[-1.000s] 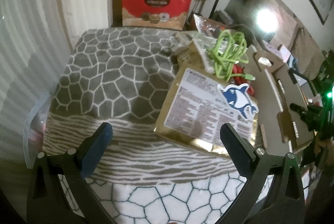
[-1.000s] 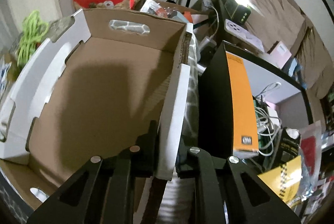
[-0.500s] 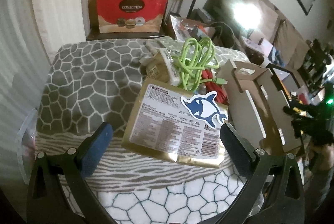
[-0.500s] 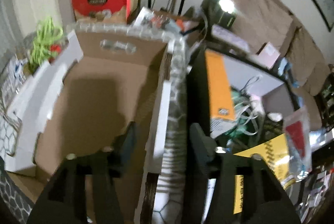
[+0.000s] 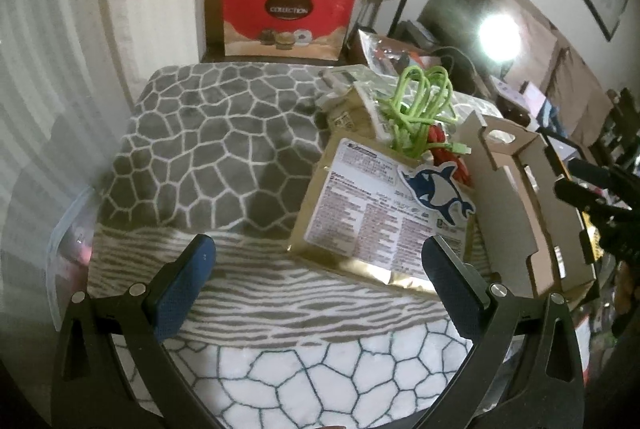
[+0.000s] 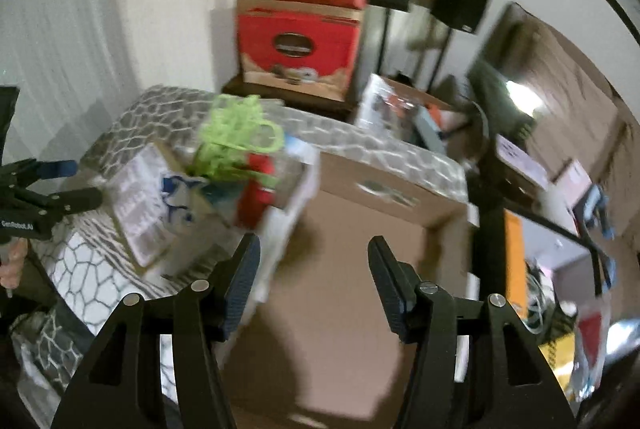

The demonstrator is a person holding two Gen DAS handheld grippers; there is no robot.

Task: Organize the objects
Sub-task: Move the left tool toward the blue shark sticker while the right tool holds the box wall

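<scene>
A gold pouch (image 5: 372, 221) with a white label and a blue shark sticker (image 5: 436, 189) lies on the patterned blanket (image 5: 208, 157). A coiled green cable (image 5: 420, 109) and a red item (image 5: 440, 145) lie behind it. An open cardboard box (image 5: 516, 189) stands to the right. My left gripper (image 5: 316, 273) is open and empty, above the blanket, near the pouch. My right gripper (image 6: 312, 265) is open and empty above the box (image 6: 348, 269). The pouch (image 6: 140, 205) and cable (image 6: 240, 133) show blurred in the right wrist view.
Red gift boxes (image 5: 288, 13) are stacked behind the blanket by the wall. A black and orange box (image 6: 512, 257) and clutter stand right of the cardboard box. A lamp (image 5: 500, 37) glows at the back right. A clear bag (image 5: 68, 241) hangs at the blanket's left edge.
My right gripper let go of the cardboard box wall, opened and drew back above the box. My left gripper shifted slightly over the blanket and stayed open.
</scene>
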